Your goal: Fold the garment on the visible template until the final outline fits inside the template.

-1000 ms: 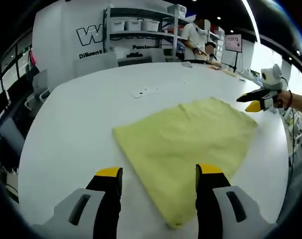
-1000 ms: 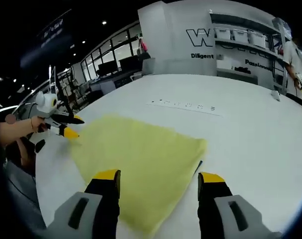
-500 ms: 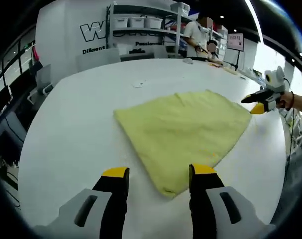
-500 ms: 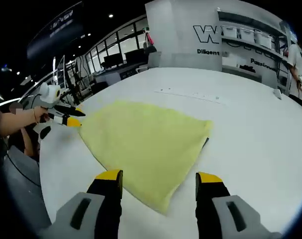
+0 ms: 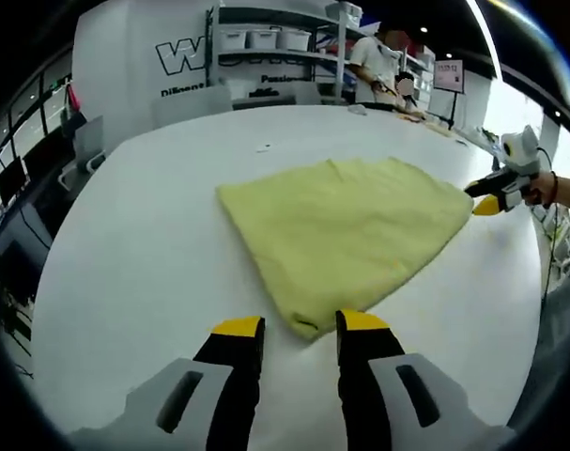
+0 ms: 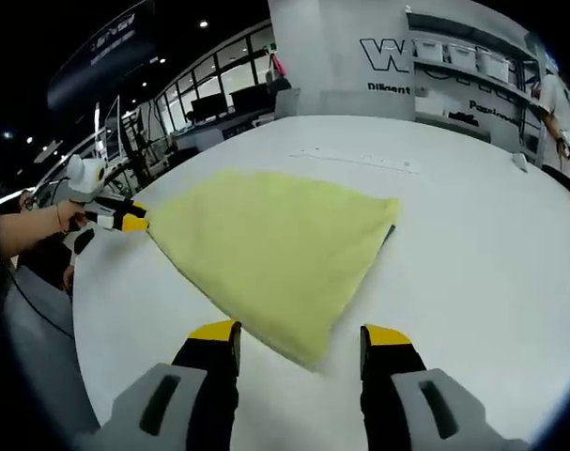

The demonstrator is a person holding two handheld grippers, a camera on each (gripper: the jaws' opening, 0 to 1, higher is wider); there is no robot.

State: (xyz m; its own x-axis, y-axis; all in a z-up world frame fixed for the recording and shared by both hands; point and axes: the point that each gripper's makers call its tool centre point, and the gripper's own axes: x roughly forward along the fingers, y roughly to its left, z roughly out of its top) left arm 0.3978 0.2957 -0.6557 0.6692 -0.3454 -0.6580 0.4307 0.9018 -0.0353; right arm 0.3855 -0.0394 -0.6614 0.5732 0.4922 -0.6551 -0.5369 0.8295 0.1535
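Folded yellow garment (image 5: pixel 346 230) lies just beyond left claw (image 5: pixel 299 327)

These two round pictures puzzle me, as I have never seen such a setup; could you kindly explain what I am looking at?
No robot is here. A person holds a two-jaw tool in each hand, and a fisheye camera rides on each tool, looking forward along its jaws. That is why both pictures are round and curved.

In the left gripper view, the left gripper rises from the bottom with yellow-tipped jaws. The right gripper comes in from the right, in the person's hand.

The right gripper view sees the same scene from the other side, with the left gripper at its left edge.

On the white table lies a yellow cloth, folded flat. Each gripper points at a corner of it, jaws apart on either side. Nothing is held.

Shelves and people stand behind.
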